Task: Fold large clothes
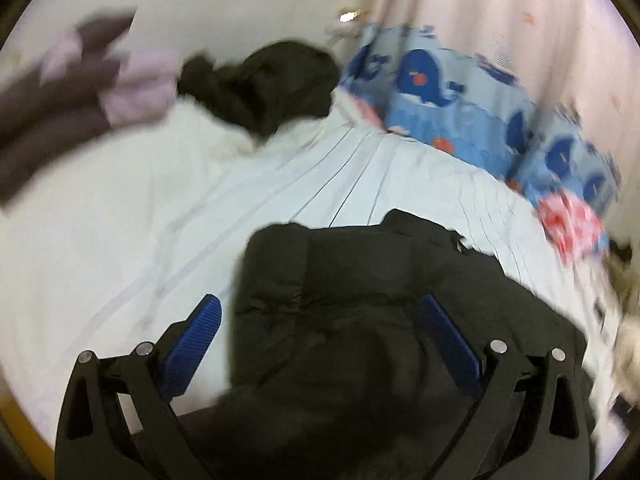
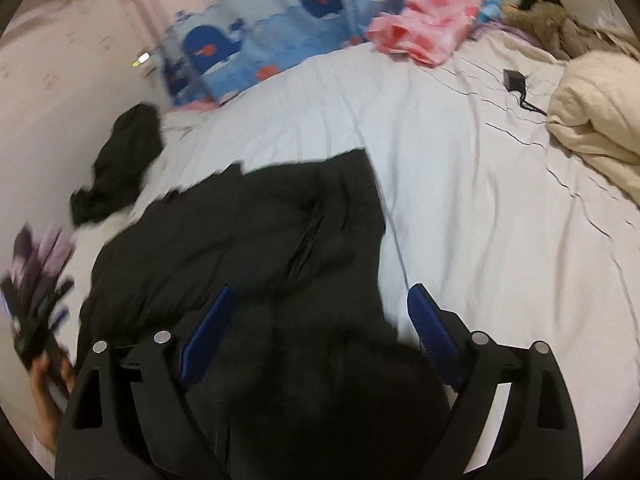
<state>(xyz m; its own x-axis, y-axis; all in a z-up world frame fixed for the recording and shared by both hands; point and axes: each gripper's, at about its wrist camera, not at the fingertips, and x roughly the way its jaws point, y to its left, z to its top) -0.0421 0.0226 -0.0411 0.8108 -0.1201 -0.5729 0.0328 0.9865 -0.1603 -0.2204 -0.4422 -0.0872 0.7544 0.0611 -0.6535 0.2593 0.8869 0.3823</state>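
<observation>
A large black garment (image 1: 360, 300), soft and puffy with rumpled quilted folds, lies on the pale striped bed sheet (image 1: 340, 168), filling the 6 o'clock half of both wrist views. The left gripper (image 1: 320, 320) hangs over it with its ribbed blue pads (image 1: 200, 328) spread wide, released and gripping nothing. The right gripper (image 2: 320, 312) is likewise spread wide above the same cloth (image 2: 260, 240), holding nothing. A smaller crumpled black garment (image 1: 268, 84) sits at 11 o'clock in the left view. A blue whale-print fabric panel (image 2: 280, 28) lines the bed's far edge at 12 o'clock in the right view, with a wrinkled pink cloth (image 2: 432, 20) at 1 o'clock and a puffy cream duvet (image 2: 596, 120) at 2 o'clock.
</observation>
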